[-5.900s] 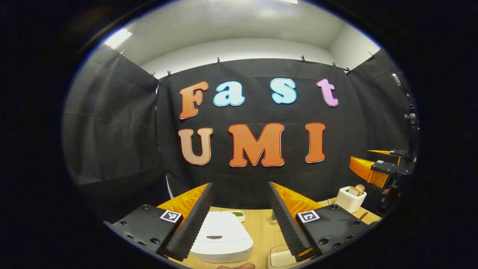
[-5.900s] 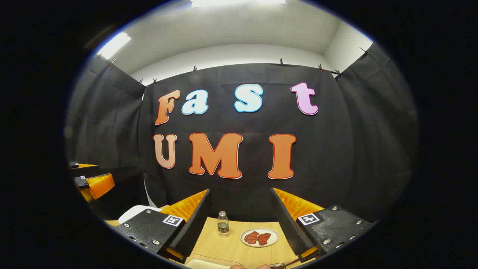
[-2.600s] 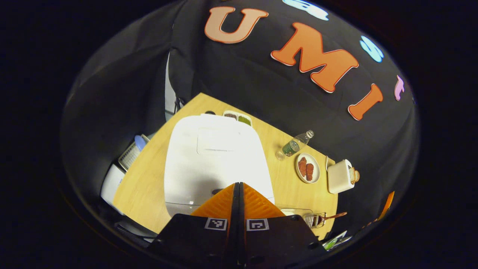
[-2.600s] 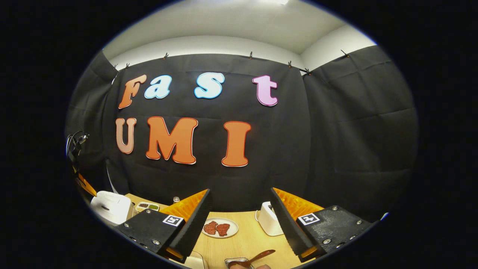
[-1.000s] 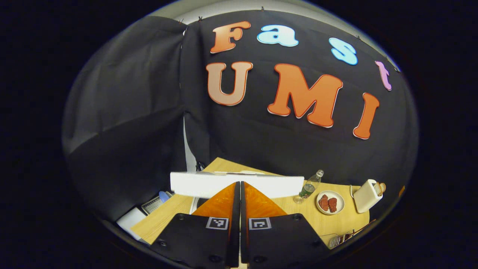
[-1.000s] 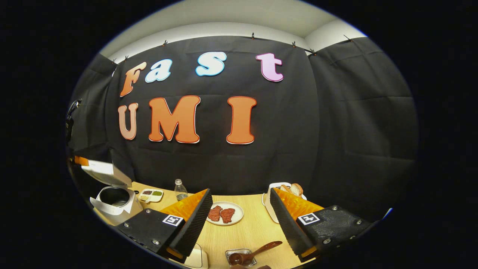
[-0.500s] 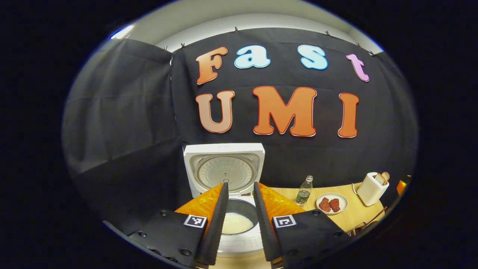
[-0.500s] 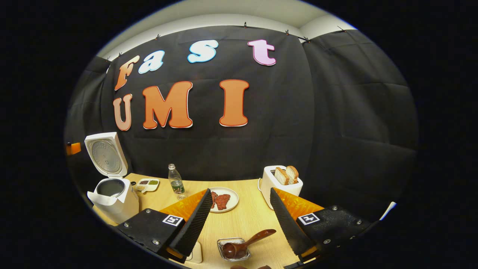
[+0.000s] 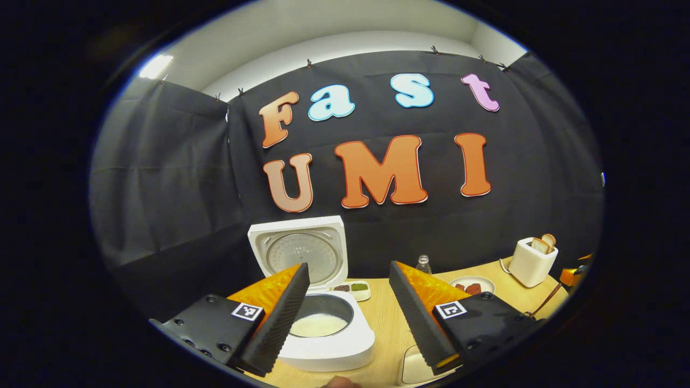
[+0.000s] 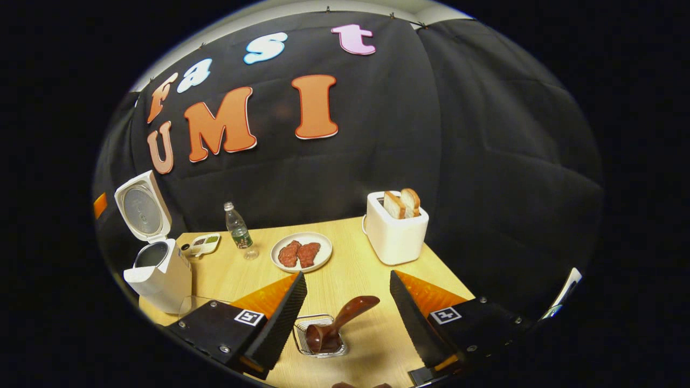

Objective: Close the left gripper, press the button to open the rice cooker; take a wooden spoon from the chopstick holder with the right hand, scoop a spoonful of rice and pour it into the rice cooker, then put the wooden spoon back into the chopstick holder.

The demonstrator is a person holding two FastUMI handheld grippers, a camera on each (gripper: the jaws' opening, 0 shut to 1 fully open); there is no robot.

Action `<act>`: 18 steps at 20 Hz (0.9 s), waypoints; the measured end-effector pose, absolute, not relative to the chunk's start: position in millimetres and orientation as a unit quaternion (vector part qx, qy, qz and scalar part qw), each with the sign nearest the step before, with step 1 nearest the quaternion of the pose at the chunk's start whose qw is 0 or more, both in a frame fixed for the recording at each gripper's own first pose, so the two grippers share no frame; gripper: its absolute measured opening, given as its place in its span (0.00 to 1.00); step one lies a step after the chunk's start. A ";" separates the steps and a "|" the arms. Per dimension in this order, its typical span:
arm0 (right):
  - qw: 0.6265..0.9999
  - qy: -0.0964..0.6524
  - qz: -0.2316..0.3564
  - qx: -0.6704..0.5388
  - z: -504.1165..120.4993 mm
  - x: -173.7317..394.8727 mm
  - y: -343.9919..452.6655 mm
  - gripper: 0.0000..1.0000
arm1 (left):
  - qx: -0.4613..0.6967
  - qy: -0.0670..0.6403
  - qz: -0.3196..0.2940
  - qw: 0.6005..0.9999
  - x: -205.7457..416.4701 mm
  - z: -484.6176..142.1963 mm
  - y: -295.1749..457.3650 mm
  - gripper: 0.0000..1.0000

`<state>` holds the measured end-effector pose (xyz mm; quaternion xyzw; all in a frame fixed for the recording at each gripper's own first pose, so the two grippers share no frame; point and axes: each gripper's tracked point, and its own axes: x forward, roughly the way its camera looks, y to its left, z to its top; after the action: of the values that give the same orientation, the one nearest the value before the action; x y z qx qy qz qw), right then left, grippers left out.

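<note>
Wooden spoon (image 10: pixel 337 320) bowl-down in chopstick holder (image 10: pixel 319 337), handle slanting up-right

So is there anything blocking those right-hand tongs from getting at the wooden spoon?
Nothing visible does. In the right gripper view the open right tongs hang just above the wooden spoon, which leans in the chopstick holder with its handle pointing up between the fingers. The plate and toaster stand farther back.

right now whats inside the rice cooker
The rice cooker stands open, lid up. Its inner pot holds a pale white layer at the bottom. The left gripper's finger covers the pot's near-left side.
</note>
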<state>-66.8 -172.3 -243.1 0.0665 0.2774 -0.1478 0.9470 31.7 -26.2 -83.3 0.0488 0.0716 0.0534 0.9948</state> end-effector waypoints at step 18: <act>0.893 0.361 -0.149 0.226 -335.1 -66.7 -152.7 0.26 | 0.076 0.111 0.055 0.989 1.2 -102.2 -57.0 1.00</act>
<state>-66.7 -152.7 -335.1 0.2262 0.3606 -0.1492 0.8925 1.2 -57.0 -102.2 0.0758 0.1114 0.0548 0.9894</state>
